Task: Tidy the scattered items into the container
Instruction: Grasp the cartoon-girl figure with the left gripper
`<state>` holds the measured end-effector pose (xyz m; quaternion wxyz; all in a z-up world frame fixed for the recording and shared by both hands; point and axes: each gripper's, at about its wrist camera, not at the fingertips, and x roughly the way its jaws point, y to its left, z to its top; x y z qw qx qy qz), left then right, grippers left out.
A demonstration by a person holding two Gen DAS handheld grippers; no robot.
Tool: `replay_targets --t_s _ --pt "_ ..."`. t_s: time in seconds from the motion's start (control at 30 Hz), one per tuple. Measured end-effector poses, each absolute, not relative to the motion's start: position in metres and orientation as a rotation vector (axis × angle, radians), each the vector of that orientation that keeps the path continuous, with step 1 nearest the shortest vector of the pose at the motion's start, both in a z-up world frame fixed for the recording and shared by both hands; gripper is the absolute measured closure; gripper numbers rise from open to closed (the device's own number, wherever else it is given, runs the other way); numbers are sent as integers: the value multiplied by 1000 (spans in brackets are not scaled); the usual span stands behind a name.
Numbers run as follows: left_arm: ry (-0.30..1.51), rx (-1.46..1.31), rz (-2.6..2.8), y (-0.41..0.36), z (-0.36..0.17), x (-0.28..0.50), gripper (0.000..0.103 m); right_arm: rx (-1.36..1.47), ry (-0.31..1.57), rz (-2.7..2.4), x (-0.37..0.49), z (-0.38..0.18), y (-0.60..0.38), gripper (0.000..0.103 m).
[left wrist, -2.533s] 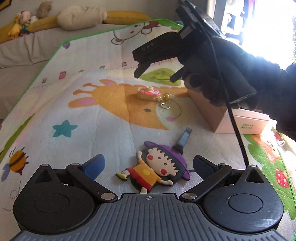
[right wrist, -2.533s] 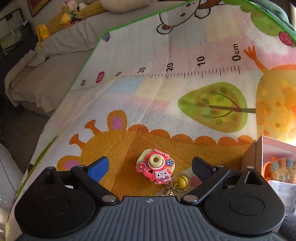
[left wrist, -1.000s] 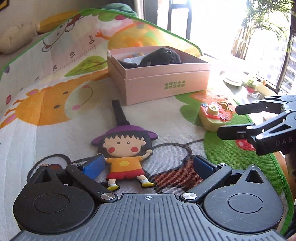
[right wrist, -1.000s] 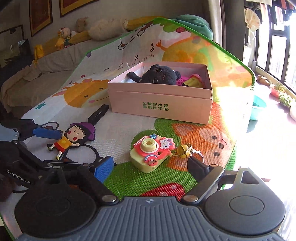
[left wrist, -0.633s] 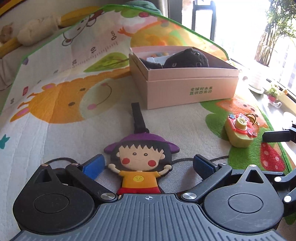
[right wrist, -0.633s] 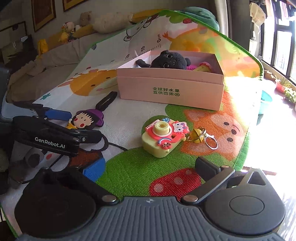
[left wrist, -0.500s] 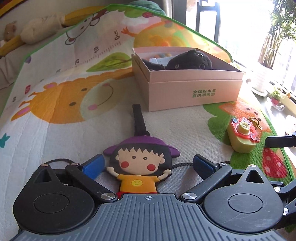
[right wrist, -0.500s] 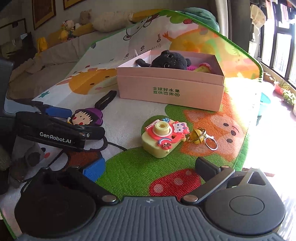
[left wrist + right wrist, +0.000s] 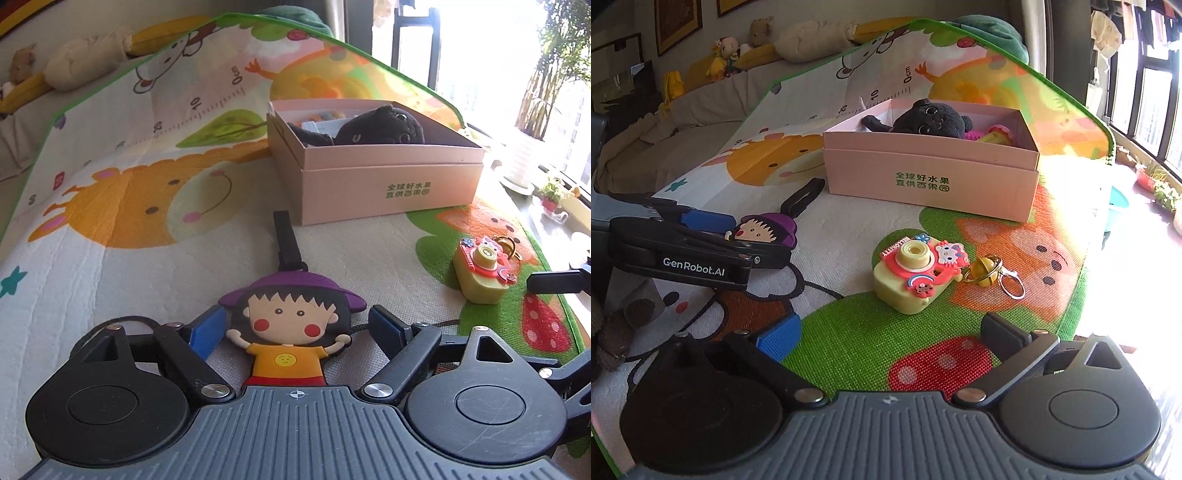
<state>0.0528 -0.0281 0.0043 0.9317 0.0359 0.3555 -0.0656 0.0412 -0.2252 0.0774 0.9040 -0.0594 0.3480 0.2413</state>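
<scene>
Lying flat on the play mat [image 9: 122, 266], the cartoon-girl tag [image 9: 291, 332] is straddled by the closing left hand-held gripper [image 9: 295, 328], pads not yet pressing. Its long axis runs toward the pink box [image 9: 391, 188], strap end leading. A pinch and lift are called for next. The right hand-held gripper [image 9: 886, 338] is held fully open, empty, near the toy camera [image 9: 916, 273].

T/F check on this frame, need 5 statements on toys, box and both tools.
1. The cartoon girl tag lies between the left tool's fingers. True; the jaws are closing, pads not yet pressing.
2. The toy camera is inside the pink box. False: it sits on the mat, in front of the box.
3. A black plush is in the box. True.
4. The right tool grips the camera. False: its jaws stand open, short of it.
5. The box is lidded. False: open top.
</scene>
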Motion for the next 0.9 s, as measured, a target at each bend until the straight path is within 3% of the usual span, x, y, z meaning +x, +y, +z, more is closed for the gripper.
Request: replay_targets --t_s 0.13,0.8,0.9 --pt "727 79 -140 -28 6 50 25 -129 719 495 40 78 -225 0" --pt "763 88 -191 -35 11 -1 25 -157 720 485 40 76 -221 0" --pt "760 83 -189 -34 9 -5 20 -157 720 485 40 77 -221 0"
